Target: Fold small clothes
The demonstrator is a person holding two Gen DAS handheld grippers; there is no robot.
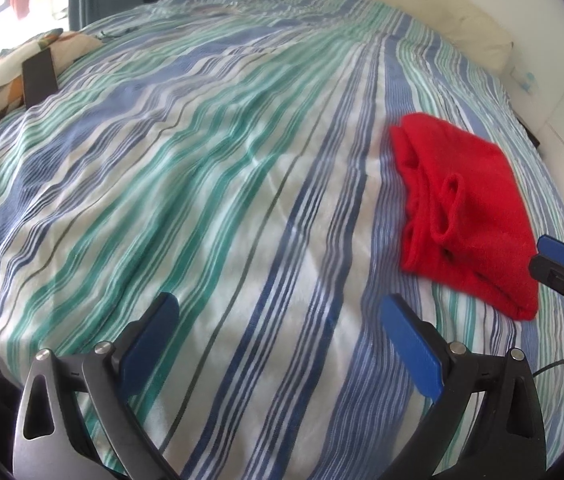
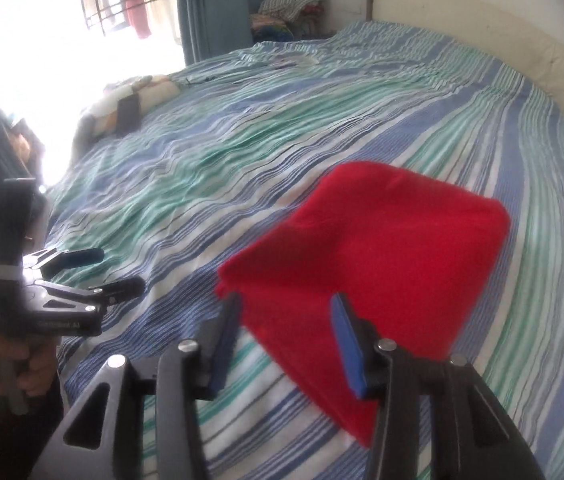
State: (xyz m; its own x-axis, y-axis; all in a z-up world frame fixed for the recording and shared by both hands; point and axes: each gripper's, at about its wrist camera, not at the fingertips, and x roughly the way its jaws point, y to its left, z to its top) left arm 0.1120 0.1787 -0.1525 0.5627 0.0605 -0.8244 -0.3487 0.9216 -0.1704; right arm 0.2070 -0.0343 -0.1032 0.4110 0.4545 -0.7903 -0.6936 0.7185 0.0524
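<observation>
A small red garment [image 1: 465, 208] lies folded into a compact rectangle on the striped bedspread [image 1: 210, 184], right of centre in the left wrist view. My left gripper [image 1: 278, 320] is open and empty, low over the bedspread to the left of the garment. My right gripper [image 2: 285, 316] is open just above the garment's [image 2: 369, 256] near edge, holding nothing. The right gripper shows at the right edge of the left wrist view [image 1: 561, 264]. The left gripper shows at the left of the right wrist view [image 2: 94, 268].
A patterned pillow [image 1: 38, 64] with dark flat objects on it lies at the bed's far left. A cream headboard [image 2: 481, 40] runs along the back. Blue curtains [image 2: 218, 8] and a bright window are beyond the bed. Piled clothes [image 2: 293, 4] sit in the far corner.
</observation>
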